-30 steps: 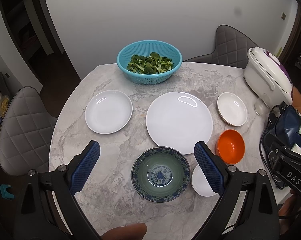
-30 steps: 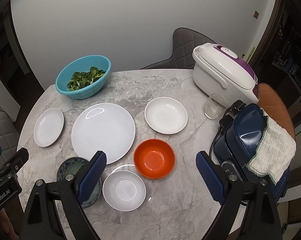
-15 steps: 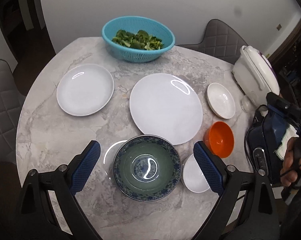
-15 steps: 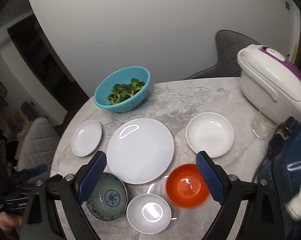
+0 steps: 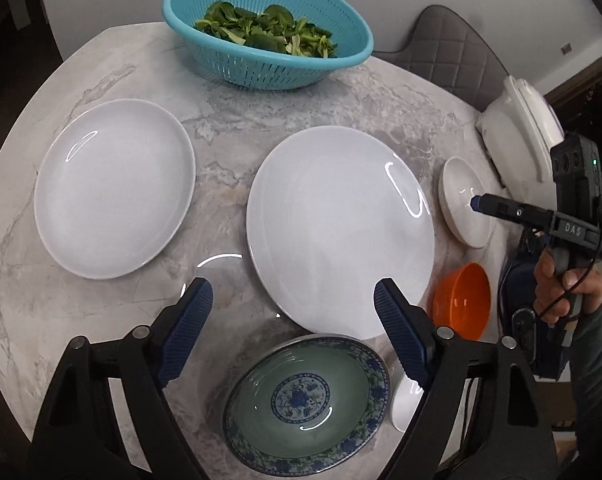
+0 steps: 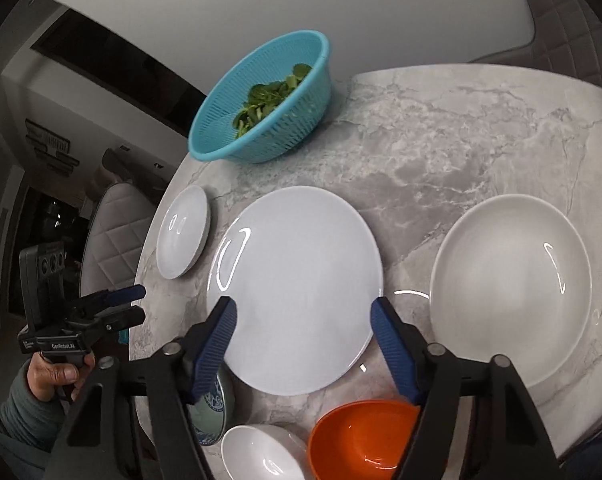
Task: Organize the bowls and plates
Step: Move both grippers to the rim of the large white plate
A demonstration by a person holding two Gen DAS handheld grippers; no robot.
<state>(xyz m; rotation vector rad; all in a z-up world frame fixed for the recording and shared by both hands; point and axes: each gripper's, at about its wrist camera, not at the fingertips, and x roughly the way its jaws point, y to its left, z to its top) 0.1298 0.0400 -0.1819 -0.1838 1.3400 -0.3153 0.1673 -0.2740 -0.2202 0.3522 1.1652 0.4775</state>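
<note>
In the left wrist view, the left gripper (image 5: pixel 287 312) has been brought lower and closer to the marble table (image 5: pixel 113 312) than it was a second ago, and its jaws have just been closing a little. They are left fairly wide, with nothing between them; the near-left rim of the large white plate (image 5: pixel 337 228) lies just ahead of them. The blue-patterned bowl (image 5: pixel 305 404) is now below the fingers, close to the camera. The medium white plate (image 5: pixel 113 188) rests apart on the left, the small white plate (image 5: pixel 465 204) and orange bowl (image 5: pixel 463 300) on the right, where the right gripper (image 5: pixel 477 202) is seen over the small plate.

In the right wrist view, the right gripper (image 6: pixel 301 332) has likewise been lowered and turned downward, its jaws having just been closing, though a wide gap is kept and nothing is held. The large white plate (image 6: pixel 297 280) is framed between the fingers. The orange bowl (image 6: pixel 361 436) and a small white bowl (image 6: pixel 257 456) now lie under the gripper, and the left gripper (image 6: pixel 135 304) is seen at the table's left edge.

From this, stacking is judged not yet begun: every dish sits separately, and both grippers appear to be approaching the large plate.
</note>
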